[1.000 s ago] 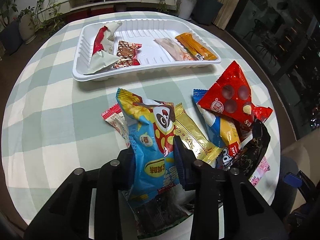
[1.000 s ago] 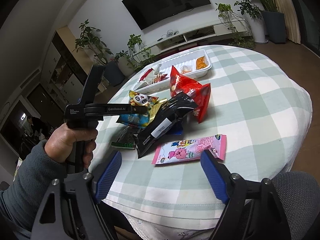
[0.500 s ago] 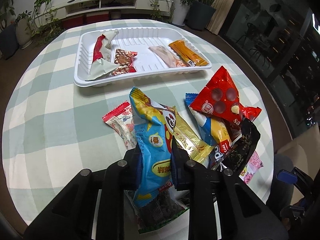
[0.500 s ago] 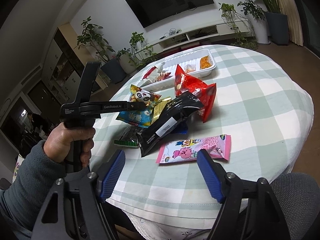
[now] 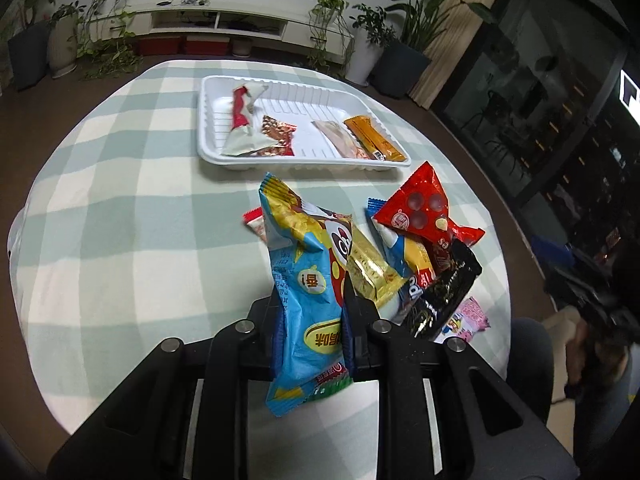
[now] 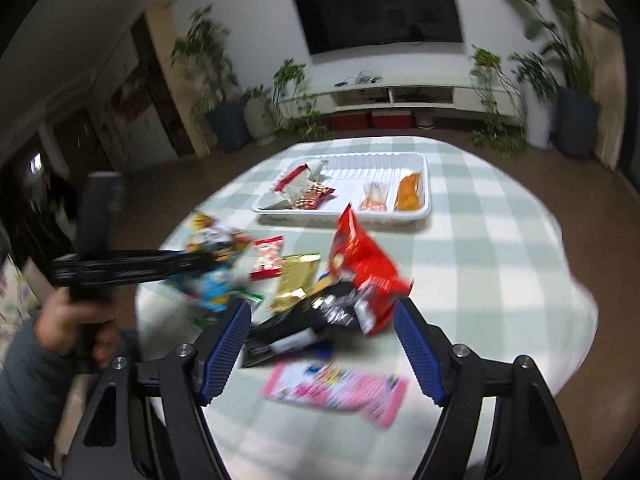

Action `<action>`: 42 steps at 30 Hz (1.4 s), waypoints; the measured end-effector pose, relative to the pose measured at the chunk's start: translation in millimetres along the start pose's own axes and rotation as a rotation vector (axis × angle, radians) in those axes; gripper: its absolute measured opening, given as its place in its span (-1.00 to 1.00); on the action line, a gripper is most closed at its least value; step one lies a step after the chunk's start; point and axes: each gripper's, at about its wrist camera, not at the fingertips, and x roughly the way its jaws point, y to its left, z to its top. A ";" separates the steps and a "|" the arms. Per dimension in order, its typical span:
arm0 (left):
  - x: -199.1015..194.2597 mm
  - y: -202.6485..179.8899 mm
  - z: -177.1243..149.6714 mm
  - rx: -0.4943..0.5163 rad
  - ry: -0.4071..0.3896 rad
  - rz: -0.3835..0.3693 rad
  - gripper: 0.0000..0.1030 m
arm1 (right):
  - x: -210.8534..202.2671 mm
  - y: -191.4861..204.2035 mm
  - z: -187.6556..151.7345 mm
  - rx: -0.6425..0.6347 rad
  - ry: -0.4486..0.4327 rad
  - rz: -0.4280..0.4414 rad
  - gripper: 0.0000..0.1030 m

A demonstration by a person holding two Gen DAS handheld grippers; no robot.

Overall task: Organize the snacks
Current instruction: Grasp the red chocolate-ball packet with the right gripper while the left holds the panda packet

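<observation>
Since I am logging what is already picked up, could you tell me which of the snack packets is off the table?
The blue-and-yellow panda packet, clamped in the left gripper; the other packets lie on the checked table or white tray.

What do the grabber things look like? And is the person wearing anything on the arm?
Each tool is black plastic with chunky angled arms and round silver bolts. The right tool has bright blue ribbed pads on its two fingers. The left tool has a straight black handle, seen from the right camera. The hand gripping it comes out of a grey-blue knitted sleeve. No cables show.
</observation>
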 end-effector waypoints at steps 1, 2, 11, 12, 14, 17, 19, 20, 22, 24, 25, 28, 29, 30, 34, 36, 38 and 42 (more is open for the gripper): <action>-3.8 2.8 -4.2 -0.010 -0.004 -0.002 -0.61 | 10.4 -1.9 6.9 -0.023 0.030 0.003 0.48; -7.2 5.6 -9.2 -0.022 -0.007 -0.006 -0.61 | 18.7 -4.2 11.1 -0.038 0.048 0.005 0.47; -19.2 16.6 -34.6 -0.060 -0.014 -0.025 -0.61 | 87.4 -18.0 38.6 -0.135 0.228 0.026 0.34; -19.2 16.5 -34.7 -0.061 -0.016 -0.026 -0.61 | 92.3 -19.3 40.2 -0.140 0.245 0.026 0.34; -17.9 16.0 -34.2 -0.057 -0.017 -0.031 -0.61 | 103.7 -22.0 42.1 -0.153 0.285 0.021 0.34; -14.5 14.9 -33.7 -0.056 -0.012 -0.040 -0.61 | 115.5 -26.5 41.5 -0.165 0.334 -0.006 0.35; -10.8 14.8 -32.6 -0.056 -0.007 -0.045 -0.61 | 120.1 -30.7 41.2 -0.155 0.351 -0.001 0.35; -9.1 15.1 -32.5 -0.056 -0.003 -0.047 -0.61 | 122.1 -32.8 41.0 -0.148 0.359 0.006 0.33; -5.2 15.3 -32.6 -0.057 0.003 -0.051 -0.61 | 126.9 -35.8 38.1 -0.132 0.387 0.031 0.23; -1.2 15.8 -32.2 -0.059 0.010 -0.055 -0.61 | 130.9 -38.6 35.7 -0.122 0.395 0.030 0.23; 0.5 15.7 -32.1 -0.059 0.012 -0.056 -0.61 | 131.9 -41.0 35.8 -0.108 0.390 0.029 0.23; 3.9 16.1 -31.4 -0.056 0.015 -0.060 -0.61 | 130.4 -47.3 39.6 -0.069 0.352 0.021 0.25; 4.2 16.0 -31.3 -0.056 0.015 -0.060 -0.61 | 129.8 -48.4 41.3 -0.065 0.342 0.022 0.25; 4.4 16.2 -31.0 -0.056 0.015 -0.060 -0.61 | 130.5 -48.5 43.1 -0.072 0.338 0.020 0.26; 5.7 18.5 -30.4 -0.061 0.015 -0.058 -0.61 | 139.9 -45.8 41.2 -0.120 0.373 -0.007 0.27; 6.3 18.8 -31.1 -0.061 0.016 -0.060 -0.61 | 146.0 -46.8 38.2 -0.117 0.392 -0.001 0.25; 6.4 19.2 -31.4 -0.064 0.018 -0.059 -0.61 | 149.7 -48.0 34.4 -0.109 0.407 0.003 0.12; 6.7 19.9 -31.8 -0.066 0.019 -0.060 -0.61 | 148.2 -52.0 31.2 -0.079 0.392 0.009 -0.14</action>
